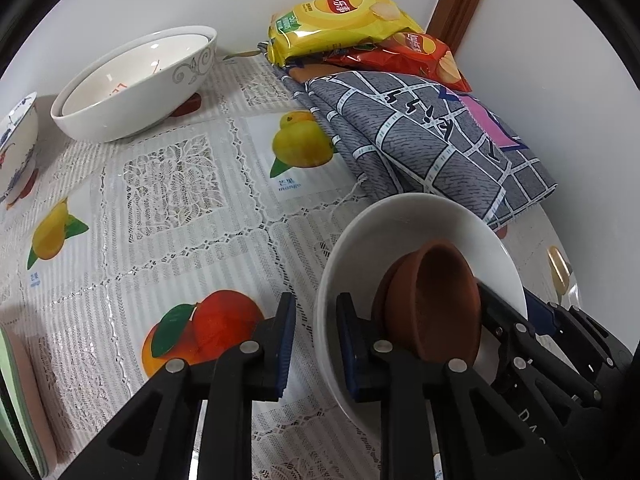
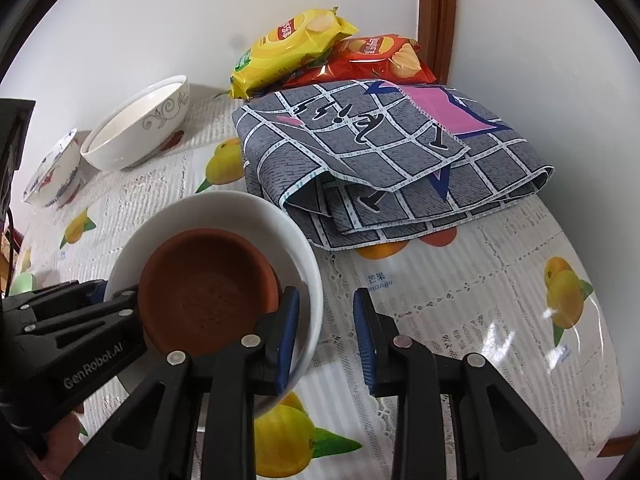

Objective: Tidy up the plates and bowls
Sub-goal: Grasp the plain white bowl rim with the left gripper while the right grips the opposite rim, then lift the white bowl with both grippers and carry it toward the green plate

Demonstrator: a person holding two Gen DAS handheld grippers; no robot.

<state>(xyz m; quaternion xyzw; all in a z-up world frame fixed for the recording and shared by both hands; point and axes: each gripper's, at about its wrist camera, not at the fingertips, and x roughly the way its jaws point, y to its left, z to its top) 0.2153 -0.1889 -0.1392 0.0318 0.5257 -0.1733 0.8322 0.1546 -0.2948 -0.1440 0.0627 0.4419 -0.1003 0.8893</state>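
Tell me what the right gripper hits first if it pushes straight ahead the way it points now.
Probably the bare tablecloth just ahead of the right gripper, which straddles the white bowl's rim. Past that lies the folded grey cloth, though depth is hard to judge.

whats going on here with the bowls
A person is working two handheld grippers on a white bowl with stacked brown dishes inside. The left gripper straddles one side of the rim and the right gripper the opposite side, each with one finger inside and one outside. Whether the pads are pressing the wall is unclear. A large white bowl and a small painted bowl wait near the wall.
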